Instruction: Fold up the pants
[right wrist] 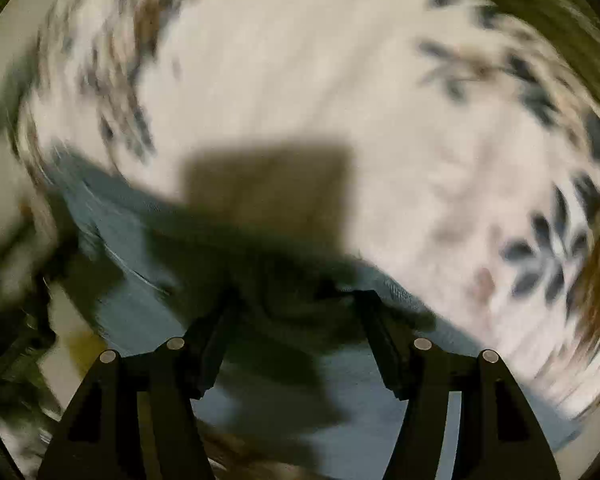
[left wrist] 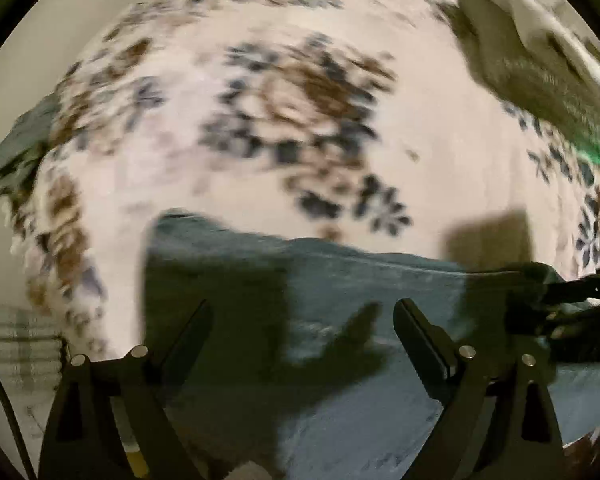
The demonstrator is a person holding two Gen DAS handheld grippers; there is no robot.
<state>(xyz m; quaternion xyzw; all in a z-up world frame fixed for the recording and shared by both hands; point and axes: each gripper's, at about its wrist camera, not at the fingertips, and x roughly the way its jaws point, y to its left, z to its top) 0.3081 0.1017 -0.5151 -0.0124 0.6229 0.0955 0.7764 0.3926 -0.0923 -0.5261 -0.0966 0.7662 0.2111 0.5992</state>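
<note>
With both the left tool and right tool spread wide and empty above the pants lying on the floral bedspread, we should grasp matching edge points.

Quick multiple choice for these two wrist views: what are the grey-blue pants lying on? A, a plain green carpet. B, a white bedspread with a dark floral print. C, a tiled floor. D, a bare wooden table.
B: the pants lie spread on a white floral bedspread, whose blue and brown flower pattern shows in both views; the left gripper hangs over them with jaws apart.
</note>
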